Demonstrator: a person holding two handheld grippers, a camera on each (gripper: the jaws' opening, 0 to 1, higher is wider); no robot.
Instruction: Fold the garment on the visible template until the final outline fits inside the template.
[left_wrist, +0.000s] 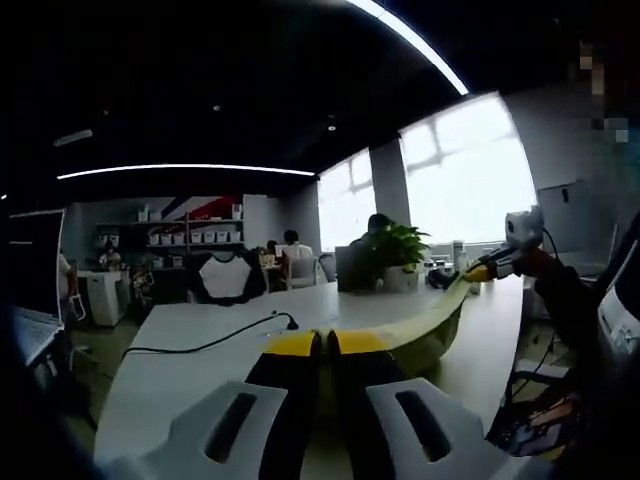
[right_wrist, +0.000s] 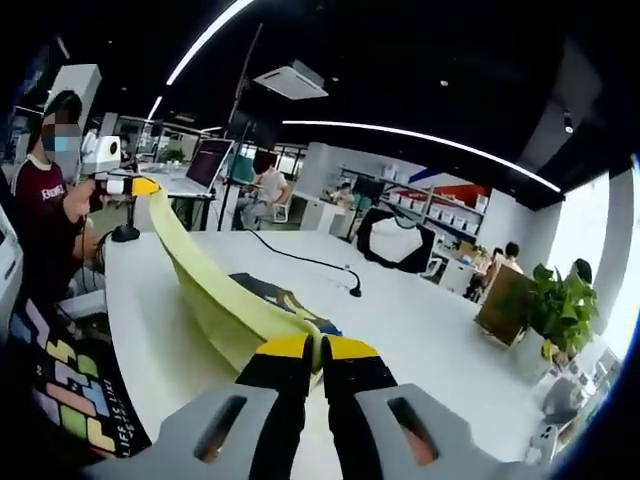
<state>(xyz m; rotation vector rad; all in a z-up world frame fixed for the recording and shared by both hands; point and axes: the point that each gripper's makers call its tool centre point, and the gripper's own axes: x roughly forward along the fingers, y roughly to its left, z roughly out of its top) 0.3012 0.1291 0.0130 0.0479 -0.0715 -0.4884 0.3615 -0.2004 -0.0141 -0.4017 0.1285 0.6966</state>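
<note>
While the pale yellow-green cloth garment (right_wrist: 215, 300) hangs stretched in the air between the two tools, the step in hand looks like the lift-and-carry of a fold, with the cloth raised off the long white table (right_wrist: 420, 330) and not yet laid down; the left gripper (left_wrist: 327, 345), yellow-tipped with black jaws, is closed on one end of the cloth, and the right gripper (right_wrist: 314, 350) is closed on the other end, the fabric running as a taut band from each pair of tips across to the far tool; in the right gripper view the other gripper (right_wrist: 125, 185) shows at the far end of the band, and in the left gripper view its partner (left_wrist: 490, 270) does likewise. A dark flat sheet with coloured marks (right_wrist: 270, 292), probably the template, lies on the table beneath the band; I judge the next move calls for lowering both ends together, keeping the cloth taut so that it settles inside that outline. A black cable (right_wrist: 305, 260) trails across the tabletop well apart from the cloth; the near table edge runs just beside a patterned mat (right_wrist: 70, 385), so the descent should stay inboard; the far half of the table offers broad open room.
</note>
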